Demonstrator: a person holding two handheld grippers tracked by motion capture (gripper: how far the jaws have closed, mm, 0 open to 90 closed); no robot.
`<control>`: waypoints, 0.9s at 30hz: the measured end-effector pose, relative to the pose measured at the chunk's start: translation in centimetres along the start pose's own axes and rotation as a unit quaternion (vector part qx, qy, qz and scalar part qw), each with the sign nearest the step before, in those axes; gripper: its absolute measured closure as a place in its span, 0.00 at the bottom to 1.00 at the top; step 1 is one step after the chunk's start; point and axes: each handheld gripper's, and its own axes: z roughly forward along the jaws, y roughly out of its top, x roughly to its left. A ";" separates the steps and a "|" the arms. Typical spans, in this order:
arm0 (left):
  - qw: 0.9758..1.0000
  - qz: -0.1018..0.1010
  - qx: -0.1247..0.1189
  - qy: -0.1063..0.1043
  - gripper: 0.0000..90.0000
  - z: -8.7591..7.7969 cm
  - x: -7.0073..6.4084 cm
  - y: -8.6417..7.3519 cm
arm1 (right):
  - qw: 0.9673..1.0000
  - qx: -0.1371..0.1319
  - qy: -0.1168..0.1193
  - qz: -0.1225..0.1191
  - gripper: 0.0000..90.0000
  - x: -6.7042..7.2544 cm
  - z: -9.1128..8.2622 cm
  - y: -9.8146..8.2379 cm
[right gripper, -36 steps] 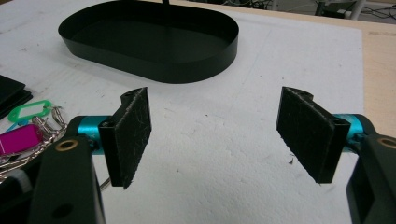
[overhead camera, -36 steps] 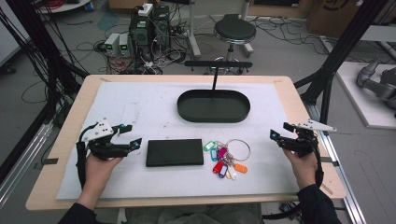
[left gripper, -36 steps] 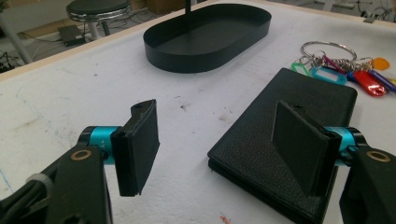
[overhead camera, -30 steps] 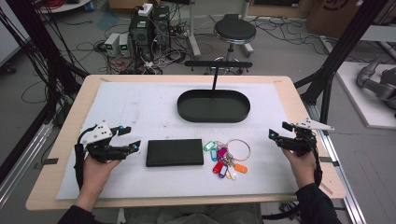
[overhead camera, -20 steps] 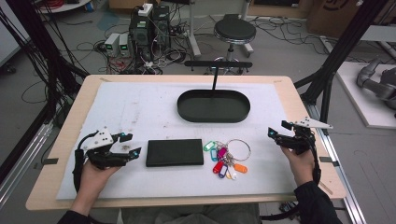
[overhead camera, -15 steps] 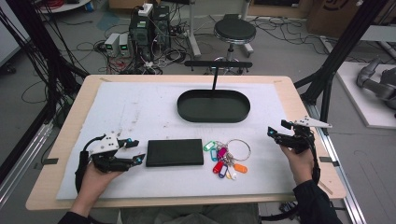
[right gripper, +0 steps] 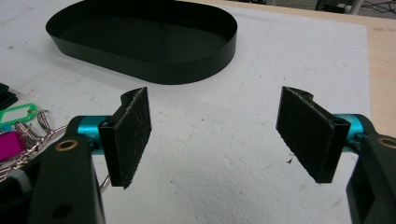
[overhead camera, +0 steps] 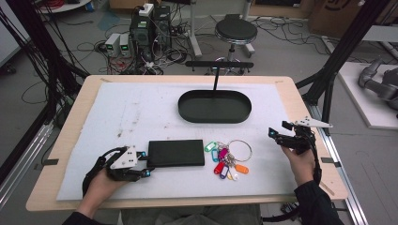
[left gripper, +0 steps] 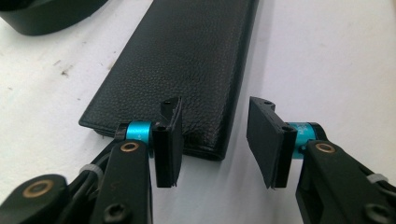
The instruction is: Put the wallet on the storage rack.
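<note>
**Left jaws parted at the wallet's near end, right jaws wide over bare mat**

Your left gripper point(overhead camera: 141, 165) sits at about 7 o'clock on the table, jaws parted narrowly at the near short end of the black leather wallet point(left gripper: 187, 70); one pad point(left gripper: 169, 140) overlaps that edge, the other stands just off its corner, nothing clamped. Your right gripper point(overhead camera: 277, 136) hangs at 4 o'clock, jaws spread wide over the white mat point(right gripper: 224, 140), holding nothing. The bunch of keys with coloured tags point(overhead camera: 225, 159) lies just right of the wallet. Farther off, toward 12 o'clock, stands the black oval tray point(overhead camera: 213, 107).
</note>
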 end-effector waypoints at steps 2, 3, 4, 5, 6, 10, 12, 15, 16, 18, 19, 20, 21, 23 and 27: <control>1.000 0.007 -0.002 0.003 0.63 0.1 0.0 -0.1 | 1.000 0.000 0.000 0.000 0.30 0.0 0.0 0.0; 1.000 0.014 0.001 0.007 0.66 0.1 -0.1 -0.1 | 1.000 0.002 0.000 0.001 0.29 0.0 0.1 0.0; 1.000 0.024 0.005 0.017 0.65 0.4 -0.2 -0.2 | 1.000 0.004 -0.001 0.001 0.29 0.0 0.1 0.0; 1.000 0.024 0.005 0.017 0.65 0.4 -0.2 -0.2 | 1.000 0.005 -0.001 0.000 0.29 0.0 0.1 0.0; 0.999 0.029 0.007 0.024 0.65 0.5 -0.4 -0.2 | 1.000 0.005 -0.001 0.000 0.29 0.0 0.1 0.0; 0.999 0.036 0.013 0.039 0.71 0.6 -0.6 -0.1 | 1.000 0.008 -0.001 0.002 0.29 0.0 0.1 0.0; 0.998 0.038 0.015 0.041 0.75 0.6 -0.7 0.1 | 1.000 0.006 -0.001 0.001 0.29 0.1 0.2 0.0; 0.998 0.044 0.020 0.035 0.82 0.5 -0.6 0.5 | 1.000 0.005 -0.001 0.002 0.29 0.2 0.1 0.0; 0.998 0.044 0.020 0.035 0.84 0.5 -0.6 0.5 | 1.000 0.005 -0.001 0.002 0.29 0.2 0.1 0.0; 0.998 0.044 0.023 0.033 0.85 0.4 -0.5 0.8 | 1.000 0.001 0.000 0.000 0.29 0.3 0.1 0.0; 0.998 0.041 0.024 0.031 0.85 0.4 -0.4 0.9 | 1.000 0.001 0.000 0.000 0.29 0.3 0.1 0.0; 0.999 0.033 0.017 0.029 0.86 0.3 -0.2 1.2 | 1.000 -0.001 0.003 -0.001 0.29 0.4 0.1 0.1; 0.999 0.033 0.017 0.029 0.87 0.3 -0.2 1.2 | 1.000 -0.001 0.004 0.001 0.29 0.4 0.2 0.1; 0.999 0.024 0.004 0.029 0.88 0.1 0.0 1.6 | 1.000 -0.002 0.009 0.000 0.29 0.5 0.2 0.2; 0.999 0.000 -0.041 0.025 0.89 -0.7 0.6 2.3 | 1.000 -0.007 0.019 0.003 0.29 0.9 0.2 0.3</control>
